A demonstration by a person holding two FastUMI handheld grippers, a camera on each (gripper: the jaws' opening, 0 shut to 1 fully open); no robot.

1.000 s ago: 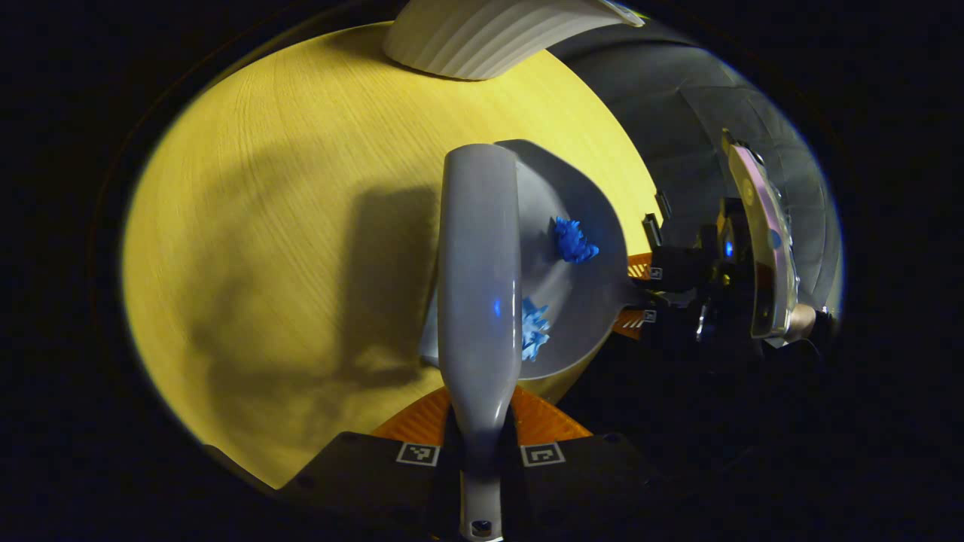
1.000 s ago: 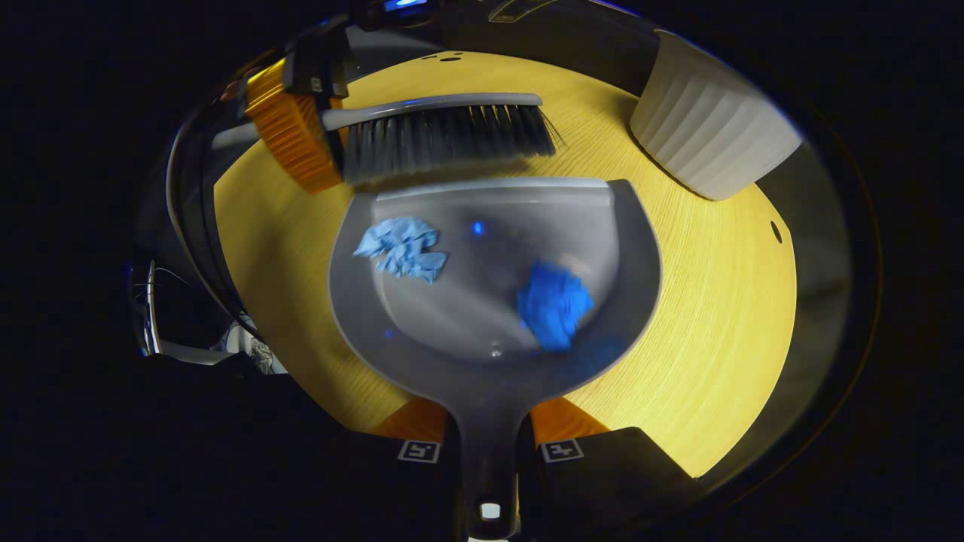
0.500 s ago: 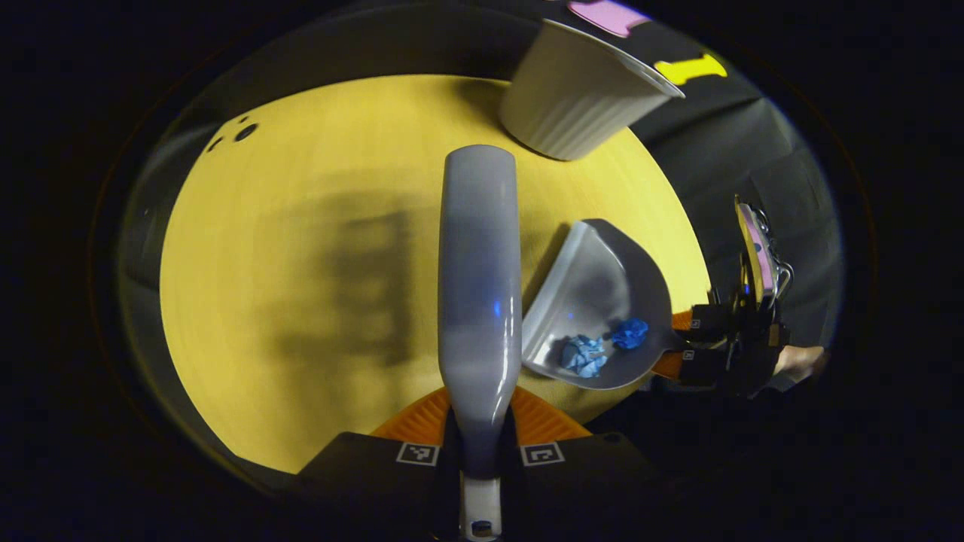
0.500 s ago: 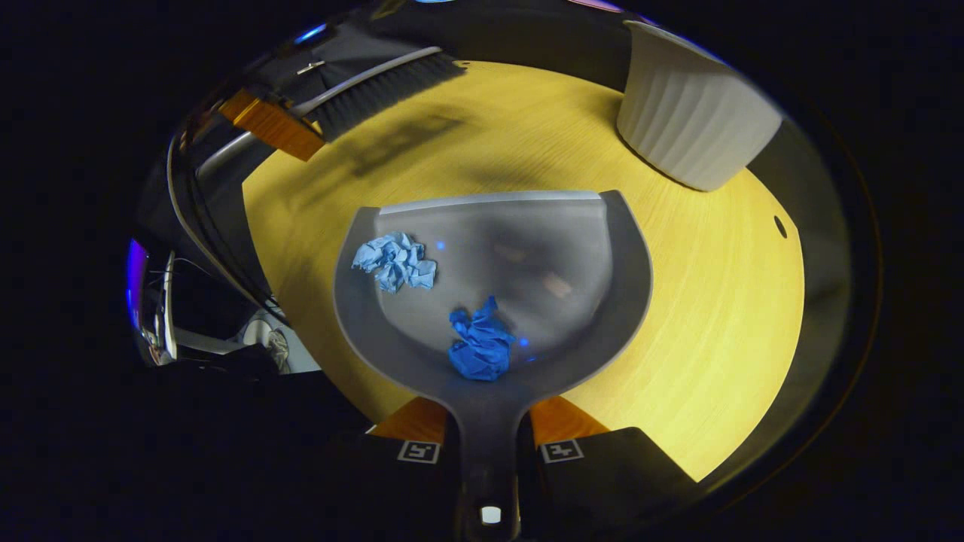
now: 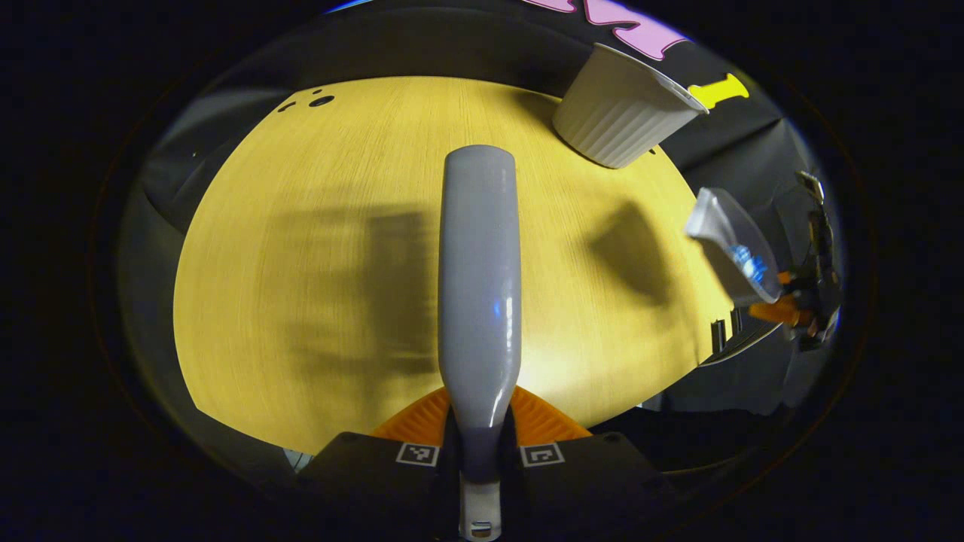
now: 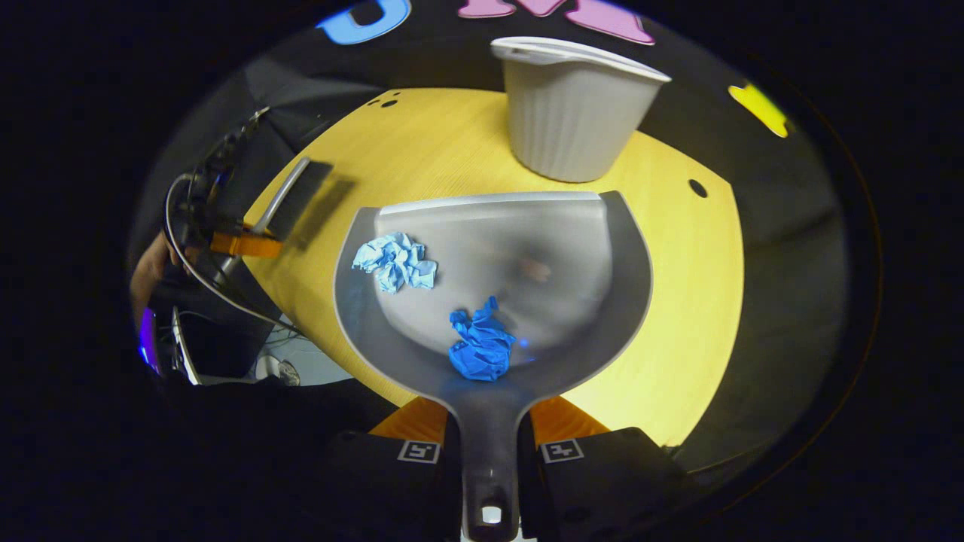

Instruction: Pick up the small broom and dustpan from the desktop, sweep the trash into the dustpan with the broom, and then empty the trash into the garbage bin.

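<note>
Right gripper (image 6: 488, 430) clamped on dustpan (image 6: 489, 301) handle, pan straight ahead of jaws; two blue paper wads (image 6: 480, 348) inside; white bin (image 6: 576, 105) on desk (image 6: 678, 301) beyond pan's lip; left gripper (image 5: 480, 423) clamped on broom (image 5: 480, 278) handle, broom extending forward over desk.

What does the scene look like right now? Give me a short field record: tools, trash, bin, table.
left gripper: shut on broom, held over the table
right gripper: shut on dustpan handle
trash: light blue paper wad and dark blue paper wad, both inside the dustpan
garbage bin: white, ribbed, upright on the table beyond the dustpan lip
table: yellow wood
stage: sweeping done, emptying not yet done
</note>
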